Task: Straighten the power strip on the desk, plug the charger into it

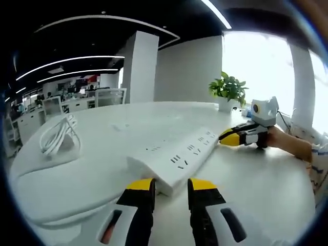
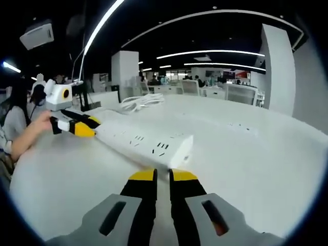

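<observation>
A long white power strip (image 1: 177, 154) lies at an angle on the white desk (image 1: 102, 169). Its near corner sits between the yellow tips of my left gripper (image 1: 171, 185), whose jaws stand open. My right gripper (image 1: 228, 137) comes in from the right with its tips against the strip's far end. In the right gripper view the strip (image 2: 146, 141) ends just ahead of my right gripper (image 2: 163, 176), whose jaws are almost together with nothing between them. My left gripper (image 2: 87, 125) meets the strip's other end. A white charger with coiled cable (image 1: 59, 136) (image 2: 143, 101) lies further off on the desk.
A potted plant (image 1: 228, 89) stands at the desk's far edge. A person's hand (image 1: 287, 143) holds the right gripper. Office desks and chairs (image 2: 241, 92) fill the background, and a person (image 2: 15, 120) is at the left.
</observation>
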`<state>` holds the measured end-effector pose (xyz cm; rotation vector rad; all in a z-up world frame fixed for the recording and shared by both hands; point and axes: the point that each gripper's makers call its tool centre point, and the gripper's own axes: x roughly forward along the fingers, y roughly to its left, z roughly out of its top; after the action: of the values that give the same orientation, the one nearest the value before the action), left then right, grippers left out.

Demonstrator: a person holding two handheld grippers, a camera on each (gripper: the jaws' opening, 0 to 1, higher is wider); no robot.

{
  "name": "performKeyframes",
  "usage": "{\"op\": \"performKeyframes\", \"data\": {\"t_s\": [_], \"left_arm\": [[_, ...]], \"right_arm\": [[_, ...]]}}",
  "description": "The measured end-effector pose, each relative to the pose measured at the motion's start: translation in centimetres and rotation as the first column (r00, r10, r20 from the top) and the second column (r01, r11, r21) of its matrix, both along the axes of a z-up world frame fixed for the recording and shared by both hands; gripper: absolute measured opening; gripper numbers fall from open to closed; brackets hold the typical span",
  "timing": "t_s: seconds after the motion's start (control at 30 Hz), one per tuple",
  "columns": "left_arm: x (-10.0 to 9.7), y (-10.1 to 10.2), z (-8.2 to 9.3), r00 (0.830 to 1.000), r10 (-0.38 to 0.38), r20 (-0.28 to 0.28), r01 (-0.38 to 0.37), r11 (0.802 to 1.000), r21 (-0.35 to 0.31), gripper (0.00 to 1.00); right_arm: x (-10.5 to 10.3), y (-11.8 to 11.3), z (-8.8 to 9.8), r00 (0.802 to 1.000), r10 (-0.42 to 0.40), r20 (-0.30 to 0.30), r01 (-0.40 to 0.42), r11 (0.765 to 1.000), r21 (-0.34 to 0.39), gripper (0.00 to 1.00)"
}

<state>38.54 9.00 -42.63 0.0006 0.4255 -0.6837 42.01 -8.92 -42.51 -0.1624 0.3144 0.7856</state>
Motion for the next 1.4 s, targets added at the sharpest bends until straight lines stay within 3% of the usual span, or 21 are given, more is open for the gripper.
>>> {"op": "performKeyframes", "data": {"t_s": [0.43,1.0,1.4], "left_arm": [[-0.4,-0.1,0.1,1.000,-0.015,-0.001,0.016,0.999,0.032,0.25],[-1.8,-0.5,0.1,0.999,-0.037,-0.027,0.038,0.999,0.010,0.24],[-3.0,-1.0,0.1,0.997,-0.066,-0.029,0.067,0.997,0.047,0.24]], "right_arm": [[-2.2,-0.6,0.1,1.000,-0.012,-0.017,0.012,1.000,0.007,0.09],[-4.8,-1.0,0.1,1.000,0.005,-0.008,-0.005,1.000,-0.029,0.09],[-6.1,-1.5,0.1,1.000,-0.010,-0.012,0.010,1.000,-0.028,0.09]]}}
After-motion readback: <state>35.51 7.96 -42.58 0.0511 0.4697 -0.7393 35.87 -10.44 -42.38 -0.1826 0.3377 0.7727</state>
